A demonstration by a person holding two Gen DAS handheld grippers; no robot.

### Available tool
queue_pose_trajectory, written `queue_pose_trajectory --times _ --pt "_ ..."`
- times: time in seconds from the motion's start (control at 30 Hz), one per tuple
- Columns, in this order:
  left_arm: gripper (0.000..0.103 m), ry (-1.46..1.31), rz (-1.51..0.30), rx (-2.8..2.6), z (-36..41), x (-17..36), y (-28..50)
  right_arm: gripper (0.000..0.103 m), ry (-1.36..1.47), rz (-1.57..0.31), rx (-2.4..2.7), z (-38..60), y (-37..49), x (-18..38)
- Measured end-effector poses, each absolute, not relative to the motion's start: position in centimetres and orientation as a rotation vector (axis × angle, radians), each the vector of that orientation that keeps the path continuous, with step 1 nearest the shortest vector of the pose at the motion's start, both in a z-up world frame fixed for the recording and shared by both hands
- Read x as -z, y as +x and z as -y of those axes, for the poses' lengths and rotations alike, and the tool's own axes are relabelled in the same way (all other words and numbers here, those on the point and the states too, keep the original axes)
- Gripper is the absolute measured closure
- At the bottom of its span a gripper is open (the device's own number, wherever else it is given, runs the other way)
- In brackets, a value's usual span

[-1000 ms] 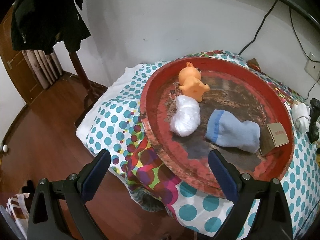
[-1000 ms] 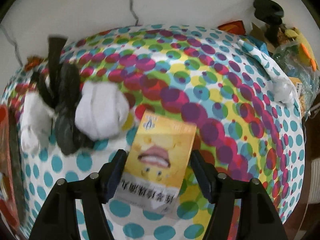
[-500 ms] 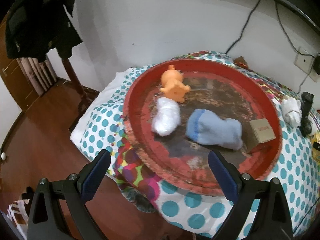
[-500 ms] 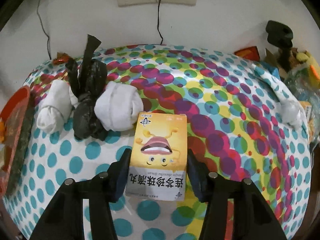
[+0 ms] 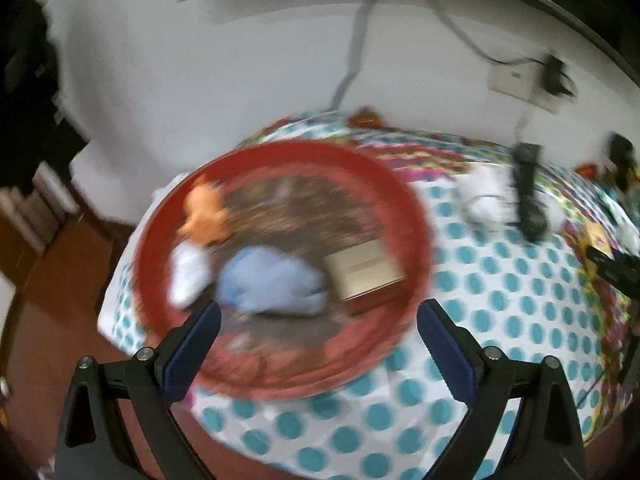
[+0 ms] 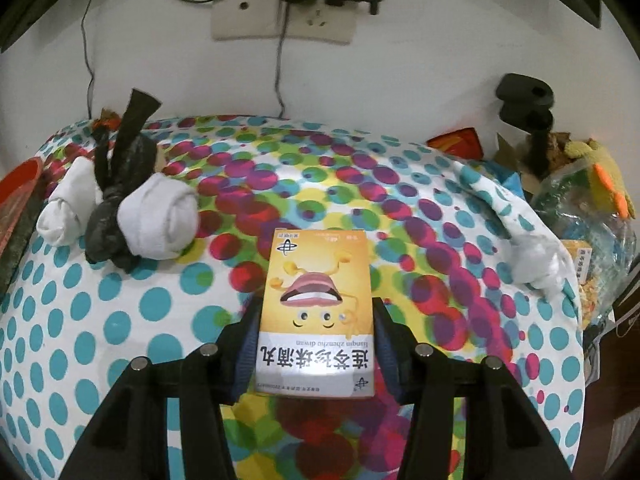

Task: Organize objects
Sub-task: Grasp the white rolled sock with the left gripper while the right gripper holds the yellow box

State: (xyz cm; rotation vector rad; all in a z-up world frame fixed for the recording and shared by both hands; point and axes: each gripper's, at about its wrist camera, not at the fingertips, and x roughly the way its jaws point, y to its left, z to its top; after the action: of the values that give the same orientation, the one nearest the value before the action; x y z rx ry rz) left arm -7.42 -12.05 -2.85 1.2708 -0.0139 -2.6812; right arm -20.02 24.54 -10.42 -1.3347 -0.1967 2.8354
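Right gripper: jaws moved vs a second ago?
Yes. The right gripper has closed inward onto the yellow box; a second ago its fingers stood clear of the box sides on the dotted cloth.

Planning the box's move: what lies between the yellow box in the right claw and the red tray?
The right claw grips the yellow box. Toward the red tray, two rolled white socks and a black bag lie on the cloth between.

In the right wrist view, the box [image 6: 316,312] sits in the lower middle on the desk [image 6: 120,320]. Two sock rolls [image 6: 160,220] and a bag [image 6: 116,216] lie at the upper left. In the left wrist view, the tray [image 5: 400,208] on the left holds a toy [image 5: 204,212], a sock [image 5: 272,280] and a small box [image 5: 360,272].
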Motion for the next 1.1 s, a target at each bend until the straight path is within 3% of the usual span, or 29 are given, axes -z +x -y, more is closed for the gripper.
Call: queue_pose_trajectory --times 0.47,0.73,1.0,1.03,1.1 --pt "0.000 1.446 0.213 2.827 0.7 5.3 -18.6 0.052 -1.306 0.096 -2.869 -26.2 -19.5 10.9" --pt "0.001 1.537 0.109 2.791 -0.4 8.3 -24.1 0.052 -1.302 0.131 -2.867 -26.0 -19.7 10.8" --pt "0.008 1.572 0.016 2.752 0.2 10.0 -27.2 0.051 -1.316 0.104 -2.870 -25.9 -19.9 10.8" --pt "0.011 1.581 0.012 2.750 0.2 10.2 -27.4 0.051 -1.316 0.106 -2.870 -25.9 -19.9 10.8" --pt "0.026 1.598 -0.014 2.758 0.2 10.6 -27.6 0.051 -1.316 0.103 -2.870 -26.0 -19.9 10.8"
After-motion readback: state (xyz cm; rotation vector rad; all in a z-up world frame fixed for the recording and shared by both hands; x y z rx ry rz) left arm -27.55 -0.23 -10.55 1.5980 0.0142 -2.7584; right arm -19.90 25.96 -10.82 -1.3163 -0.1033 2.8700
